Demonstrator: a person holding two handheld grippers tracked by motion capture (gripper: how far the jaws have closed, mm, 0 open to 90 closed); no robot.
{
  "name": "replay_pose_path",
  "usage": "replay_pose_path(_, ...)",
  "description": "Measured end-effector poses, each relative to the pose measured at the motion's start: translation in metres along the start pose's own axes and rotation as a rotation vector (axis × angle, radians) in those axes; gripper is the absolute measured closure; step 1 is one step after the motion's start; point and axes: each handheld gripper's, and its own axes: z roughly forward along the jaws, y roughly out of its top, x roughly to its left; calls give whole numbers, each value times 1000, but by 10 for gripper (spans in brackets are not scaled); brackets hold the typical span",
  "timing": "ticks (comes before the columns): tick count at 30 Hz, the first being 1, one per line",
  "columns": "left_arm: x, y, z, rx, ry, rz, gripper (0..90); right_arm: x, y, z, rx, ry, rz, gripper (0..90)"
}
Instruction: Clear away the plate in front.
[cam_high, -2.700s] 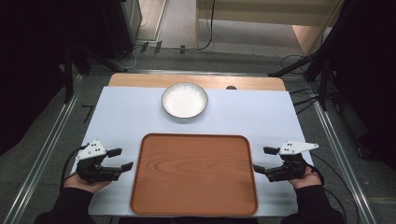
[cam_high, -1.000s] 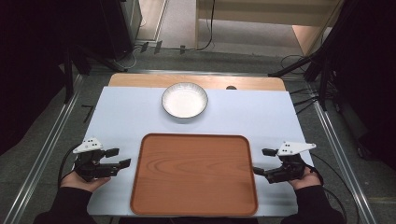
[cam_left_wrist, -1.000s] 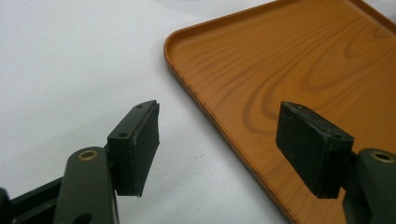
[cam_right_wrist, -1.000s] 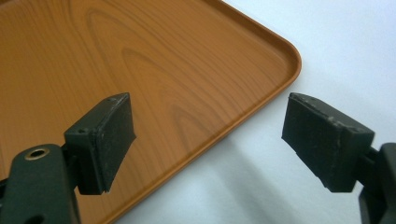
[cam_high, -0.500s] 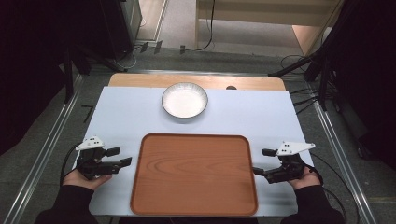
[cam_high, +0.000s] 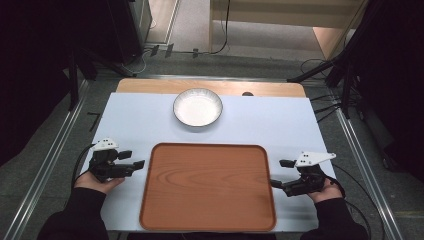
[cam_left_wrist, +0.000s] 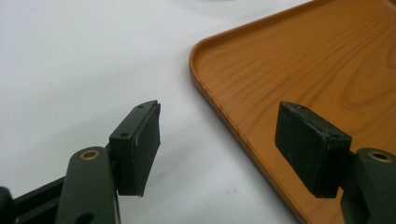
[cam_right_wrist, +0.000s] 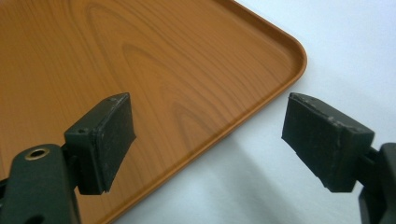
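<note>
Beside tray (cam_high: 207, 192) edges, left claw (cam_high: 134, 159) and right claw (cam_high: 277, 173) spread, straddling rims

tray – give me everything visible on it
The tray is a rounded-corner rectangle, wood-grain brown with a low raised rim, looking like laminate or plastic. It lies flat and empty on the white table cover, at the person's edge, nearer than the bowl. The left tool and right tool sit open at its left and right rims, each straddling the edge in its own gripper view, neither pressing it.
</note>
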Motion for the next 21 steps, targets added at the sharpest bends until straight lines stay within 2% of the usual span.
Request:
replay_pose_path(2, 1, 3, 2, -8, 0, -1, 313, 0, 0, 0, 3, 2, -3, 177)
replay_pose_path(6, 4, 11, 7, -37, 26, 21, 324, 0, 0, 1, 4, 5, -5, 177)
replay_pose_path(10, 8, 16, 10, -46, 24, -4, 333, 0, 0, 1, 5, 5, -3, 177)
replay_pose_path(12, 8, 19, 12, -45, 31, -3, 334, -1, 0, 1, 5, 5, -3, 177)
replay_pose_path(15, 9, 26, 18, 1, 13, -59, 346, 0, 0, 1, 7, 5, -4, 177)
replay_pose_path(16, 9, 26, 18, 1, 13, -59, 353, 0, 0, 1, 7, 5, -4, 177)
replay_pose_path(17, 10, 30, 23, 30, 6, -80, 361, 0, 0, 1, 11, 6, -1, 177)
replay_pose_path(21, 7, 34, 28, 48, 9, -56, 366, 0, 0, 1, 11, 7, -1, 177)
